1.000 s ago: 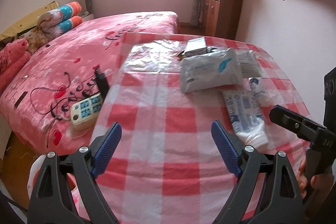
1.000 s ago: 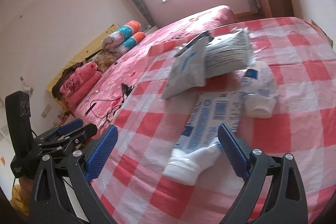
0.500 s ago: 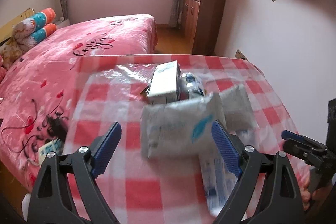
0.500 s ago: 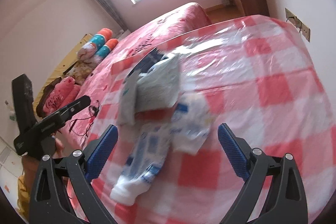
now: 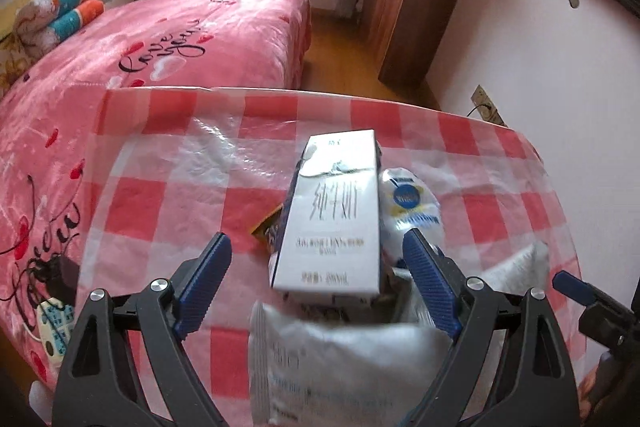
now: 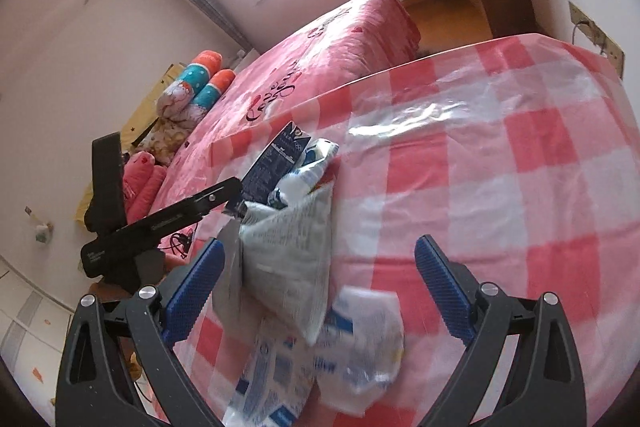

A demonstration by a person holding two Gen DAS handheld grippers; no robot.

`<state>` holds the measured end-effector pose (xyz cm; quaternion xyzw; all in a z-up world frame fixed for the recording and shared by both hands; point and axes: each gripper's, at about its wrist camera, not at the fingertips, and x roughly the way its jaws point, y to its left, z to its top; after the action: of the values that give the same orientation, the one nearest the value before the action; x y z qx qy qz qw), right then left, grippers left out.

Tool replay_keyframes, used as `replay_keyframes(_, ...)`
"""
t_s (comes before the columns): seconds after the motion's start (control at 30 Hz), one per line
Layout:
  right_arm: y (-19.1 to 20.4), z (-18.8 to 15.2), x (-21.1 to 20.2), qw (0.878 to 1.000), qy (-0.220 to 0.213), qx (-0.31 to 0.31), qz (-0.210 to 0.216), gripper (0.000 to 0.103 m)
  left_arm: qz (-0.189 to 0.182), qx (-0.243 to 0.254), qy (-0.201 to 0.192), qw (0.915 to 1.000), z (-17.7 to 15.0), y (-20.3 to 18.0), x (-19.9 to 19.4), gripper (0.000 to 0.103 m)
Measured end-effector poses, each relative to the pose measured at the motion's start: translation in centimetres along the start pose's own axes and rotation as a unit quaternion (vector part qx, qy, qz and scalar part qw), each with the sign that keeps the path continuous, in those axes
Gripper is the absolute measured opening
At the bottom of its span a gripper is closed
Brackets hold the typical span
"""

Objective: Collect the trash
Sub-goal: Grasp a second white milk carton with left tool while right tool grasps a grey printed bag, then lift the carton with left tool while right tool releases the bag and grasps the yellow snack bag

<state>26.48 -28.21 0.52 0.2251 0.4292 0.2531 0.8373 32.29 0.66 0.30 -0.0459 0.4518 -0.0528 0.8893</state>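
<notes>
Both grippers, left point(image 5: 316, 281) and right point(image 6: 316, 285), gape wide and empty over the checked tablecloth point(image 5: 168, 203), where one white milk carton point(image 5: 334, 213) lies mid-table atop a heap of three or so crinkled white wrappers point(image 5: 348, 363) running toward the near edge.

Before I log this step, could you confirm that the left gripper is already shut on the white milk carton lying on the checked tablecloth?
Not quite: the left gripper is open, its blue pads standing apart on either side of the white milk carton without pressing on it, as the left wrist view shows. The carton does lie on the checked tablecloth, among other wrappers.
</notes>
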Motion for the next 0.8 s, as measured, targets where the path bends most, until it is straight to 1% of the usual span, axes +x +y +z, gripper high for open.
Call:
replay_keyframes(0.1,0.4,0.6,1.2,1.0,0.005,-0.011,0.008,0.095,-0.004,-0.004,0.007,1.0,0.4,0.2,1.3,0.088)
replay_keyframes(0.13,0.6,0.7,1.6,1.0,0.008,-0.016,0.008,0.091,-0.004,-0.007,0.01,0.9999,0.6,0.2,1.8,0.088)
replay_keyframes(0.17,0.8,0.8,2.1,1.0,0.011,-0.021,0.007,0.087,-0.003,-0.01,0.014,0.9998,0.7,0.4,2.2,0.085)
replay_keyframes(0.2,1.0,0.8,2.5,1.0,0.015,-0.025,0.007,0.08,-0.003,-0.014,0.017,0.9998,0.8,0.5,2.5,0.082)
replay_keyframes(0.23,1.1,0.8,2.9,0.999,0.02,-0.028,0.006,0.075,-0.008,-0.018,0.021,0.9996,0.8,0.5,2.9,0.076)
replay_keyframes(0.27,1.2,0.7,3.4,0.999,0.024,-0.031,0.004,0.073,-0.018,-0.024,0.029,0.9991,0.8,0.6,3.4,0.068)
replay_keyframes(0.3,1.3,0.7,3.7,0.999,0.027,-0.035,0.003,0.068,-0.019,-0.026,0.035,0.9989,0.7,0.6,3.8,0.067)
replay_keyframes(0.33,1.5,0.6,4.0,0.999,0.03,-0.04,0.003,0.06,-0.014,-0.021,0.033,0.9991,0.4,0.4,3.9,0.067)
replay_keyframes(0.37,1.7,0.3,4.2,0.998,0.034,-0.045,0.004,0.056,-0.01,-0.013,0.027,0.9995,0.3,0.2,3.7,0.067)
replay_keyframes(0.4,1.8,0.1,4.4,0.998,0.037,-0.048,0.006,0.049,-0.007,-0.003,0.027,0.9996,0.0,-0.1,3.6,0.067)
replay_keyframes(0.57,2.7,-1.5,4.1,0.996,0.036,-0.077,0.014,0.044,-0.015,-0.003,0.023,0.9996,-1.6,0.4,2.2,0.067)
replay_keyframes(0.67,3.0,-2.4,3.9,0.996,0.045,-0.076,0.027,0.039,-0.02,-0.007,0.025,0.9995,-2.9,1.0,1.1,0.067)
replay_keyframes(0.7,3.1,-2.9,3.7,0.996,0.046,-0.076,0.03,0.038,-0.027,-0.007,0.027,0.9992,-3.5,1.1,0.6,0.067)
replay_keyframes(0.8,3.6,-4.2,3.0,0.995,0.052,-0.078,0.041,0.037,-0.035,-0.016,0.036,0.9986,-5.4,1.8,-0.6,0.067)
